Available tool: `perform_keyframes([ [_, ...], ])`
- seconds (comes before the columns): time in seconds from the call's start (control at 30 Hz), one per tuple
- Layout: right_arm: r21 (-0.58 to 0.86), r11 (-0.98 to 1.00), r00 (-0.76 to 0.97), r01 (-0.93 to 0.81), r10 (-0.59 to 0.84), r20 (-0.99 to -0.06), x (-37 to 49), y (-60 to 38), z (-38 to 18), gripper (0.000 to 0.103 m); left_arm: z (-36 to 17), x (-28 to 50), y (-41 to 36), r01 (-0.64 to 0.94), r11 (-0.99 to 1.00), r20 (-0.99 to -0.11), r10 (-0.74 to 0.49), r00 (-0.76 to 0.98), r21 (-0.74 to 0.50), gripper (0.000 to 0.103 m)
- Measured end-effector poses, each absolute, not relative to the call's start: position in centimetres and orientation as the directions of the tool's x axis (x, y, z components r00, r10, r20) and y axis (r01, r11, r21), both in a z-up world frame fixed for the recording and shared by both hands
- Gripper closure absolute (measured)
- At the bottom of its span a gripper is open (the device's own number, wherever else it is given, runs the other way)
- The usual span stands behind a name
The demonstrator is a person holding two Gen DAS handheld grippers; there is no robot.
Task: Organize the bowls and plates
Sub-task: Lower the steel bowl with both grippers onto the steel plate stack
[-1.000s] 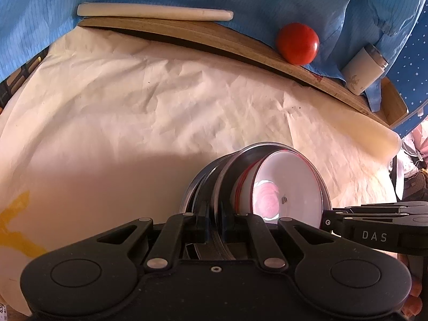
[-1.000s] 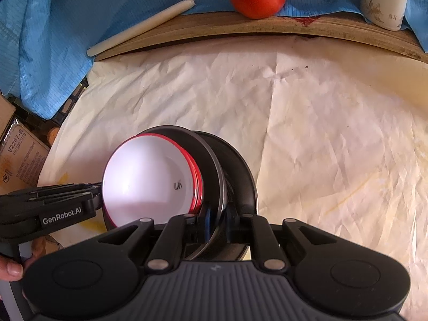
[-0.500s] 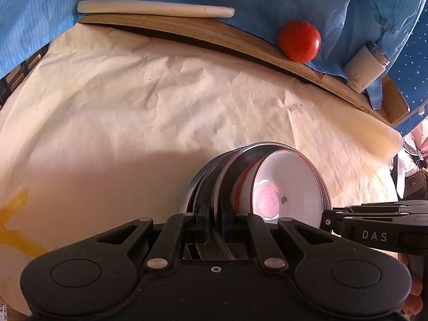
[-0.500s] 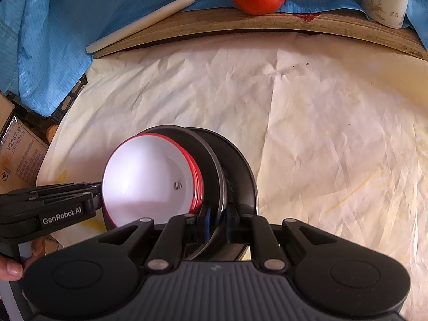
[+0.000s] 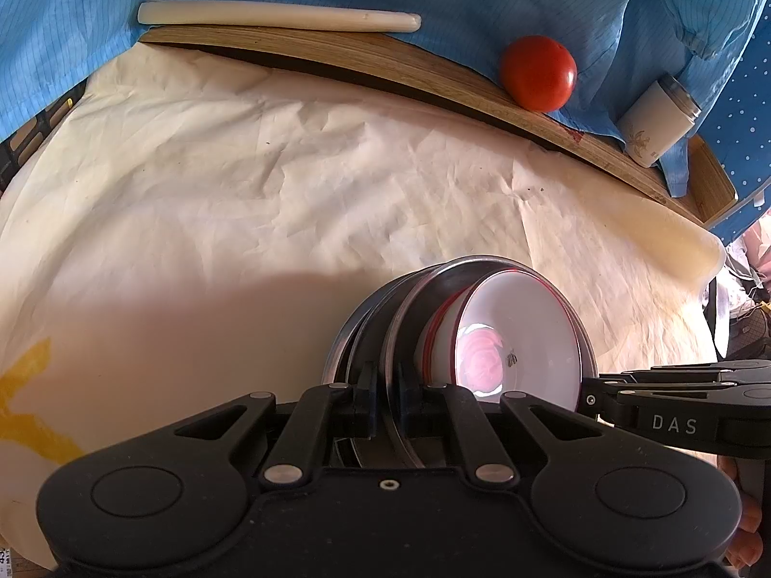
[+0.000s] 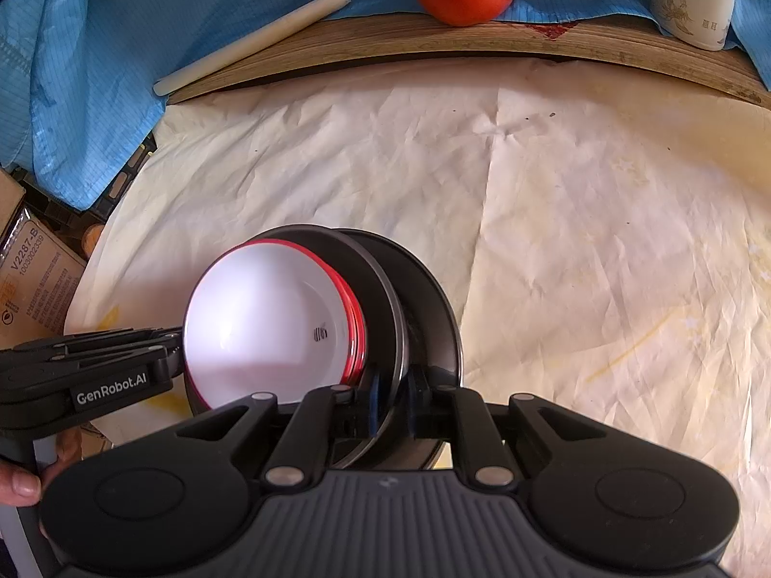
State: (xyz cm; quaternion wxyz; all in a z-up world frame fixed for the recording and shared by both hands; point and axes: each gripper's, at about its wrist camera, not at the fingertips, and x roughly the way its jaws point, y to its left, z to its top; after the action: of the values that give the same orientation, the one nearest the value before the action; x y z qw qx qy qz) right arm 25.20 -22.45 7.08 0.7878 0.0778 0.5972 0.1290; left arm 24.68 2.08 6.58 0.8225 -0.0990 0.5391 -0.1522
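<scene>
The plates' lower edges are hidden behind both hand-held grippers: left hand-held gripper (image 5: 385, 397) and right hand-held gripper (image 6: 391, 397) each pinch a dark metal plate (image 5: 409, 303) rim; the glossy red-rimmed white bowl (image 6: 270, 327) sits nested inside.

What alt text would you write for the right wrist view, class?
The right gripper is clamped on the rim of a dark metal plate stacked with a red-rimmed white bowl; the left gripper meets the stack from the left, above cream paper.

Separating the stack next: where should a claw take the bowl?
Probably pinch the bowl's red rim, coming from its open face: the rim stands clear of the plates, while the base sits nested in them.
</scene>
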Motion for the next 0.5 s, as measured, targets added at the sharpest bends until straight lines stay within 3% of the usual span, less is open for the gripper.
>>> perform_keyframes([
  [0.5, 0.275, 0.955, 0.253, -0.111, 0.295, -0.921, 25.19, -22.33, 7.17, 0.089, 6.54, 24.64, 2.1, 0.143, 0.934, -0.856, -0.357, 0.373, -0.327, 0.097],
])
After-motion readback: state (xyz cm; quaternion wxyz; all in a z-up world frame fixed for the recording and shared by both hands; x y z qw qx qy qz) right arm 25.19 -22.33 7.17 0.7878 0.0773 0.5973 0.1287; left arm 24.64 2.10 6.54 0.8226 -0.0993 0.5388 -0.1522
